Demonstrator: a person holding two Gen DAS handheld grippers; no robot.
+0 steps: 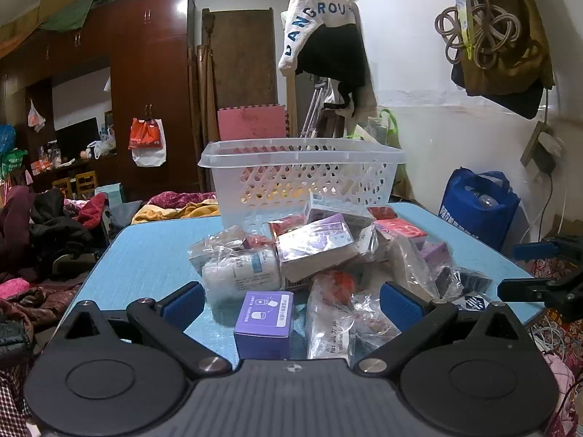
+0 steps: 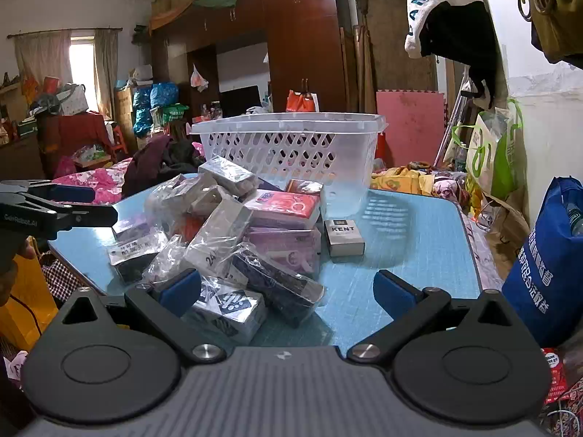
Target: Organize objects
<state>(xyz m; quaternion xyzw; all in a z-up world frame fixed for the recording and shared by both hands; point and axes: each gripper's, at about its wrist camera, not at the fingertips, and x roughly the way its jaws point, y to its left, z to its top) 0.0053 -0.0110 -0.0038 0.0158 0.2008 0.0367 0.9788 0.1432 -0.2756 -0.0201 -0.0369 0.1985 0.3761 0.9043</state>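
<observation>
A dark wooden wardrobe (image 2: 298, 36) fills the wall behind the blue worktop (image 2: 408, 240), where a clear plastic basket (image 1: 302, 178) stands at the far edge. Just before the basket lies the heap of wrapped boxes (image 2: 233, 233), a Kent pack (image 2: 344, 236) beside it. Both left gripper (image 1: 291, 300) and right gripper (image 2: 288, 287) hold their fingers spread wide, gripping nothing.

A white perforated basket (image 1: 302, 178) stands upright at the far side of the blue surface (image 1: 145, 255). Before it lies a heap of boxes and plastic-wrapped packets (image 2: 226, 233). A purple box (image 1: 264, 322) stands nearest; a white bottle (image 1: 240, 273) lies bagged; a KENT pack (image 2: 343, 236) lies apart beside the heap.
</observation>
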